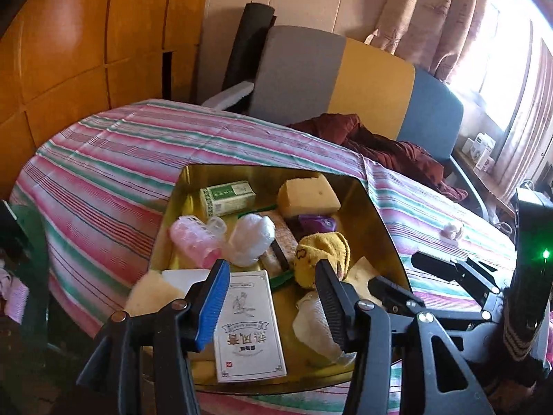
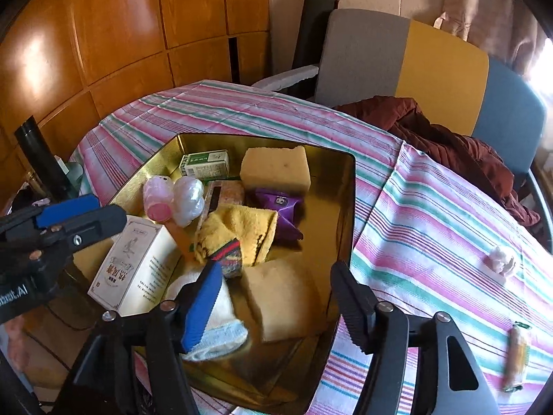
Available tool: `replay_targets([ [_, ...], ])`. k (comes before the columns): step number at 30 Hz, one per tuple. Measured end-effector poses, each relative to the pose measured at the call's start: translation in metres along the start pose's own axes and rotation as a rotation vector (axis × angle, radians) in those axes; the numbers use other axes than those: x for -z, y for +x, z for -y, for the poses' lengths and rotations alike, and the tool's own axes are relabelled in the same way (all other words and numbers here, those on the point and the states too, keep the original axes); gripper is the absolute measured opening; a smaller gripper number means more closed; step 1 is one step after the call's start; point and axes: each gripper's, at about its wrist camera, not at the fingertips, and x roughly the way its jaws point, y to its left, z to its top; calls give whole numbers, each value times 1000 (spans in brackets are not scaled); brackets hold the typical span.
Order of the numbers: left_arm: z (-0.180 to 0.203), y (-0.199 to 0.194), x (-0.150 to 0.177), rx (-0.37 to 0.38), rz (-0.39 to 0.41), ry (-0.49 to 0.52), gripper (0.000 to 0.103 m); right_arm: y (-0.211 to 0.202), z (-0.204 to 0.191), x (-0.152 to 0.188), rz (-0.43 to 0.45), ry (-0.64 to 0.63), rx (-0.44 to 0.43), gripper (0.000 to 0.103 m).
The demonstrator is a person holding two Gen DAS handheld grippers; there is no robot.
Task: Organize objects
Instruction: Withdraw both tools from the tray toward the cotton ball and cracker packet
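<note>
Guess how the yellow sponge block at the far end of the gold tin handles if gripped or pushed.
The yellow sponge block looks porous, so it is probably light and would squash between the fingers. Its flat faces suggest it slides, not rolls. It sits against the gold tin wall, with the purple packet close by, so a push may nudge that.

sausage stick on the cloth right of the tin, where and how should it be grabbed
Grip the sausage stick at its middle, pads across the narrow width. It lies flat on the striped cloth, long axis running away from the camera, clear of the tin with nothing near it. Best come from above with the right hand-held gripper, whose jaws are open.
</note>
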Motion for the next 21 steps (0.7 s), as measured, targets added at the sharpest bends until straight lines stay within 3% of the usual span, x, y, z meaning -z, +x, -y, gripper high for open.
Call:
replay_targets([
  [13, 20, -33, -1, -84, 118, 97, 52, -16, -2, 9, 27, 15, 16, 77],
  [21, 30, -36, 0, -81, 115, 136, 52, -23, 7, 12, 38, 42, 26, 80],
])
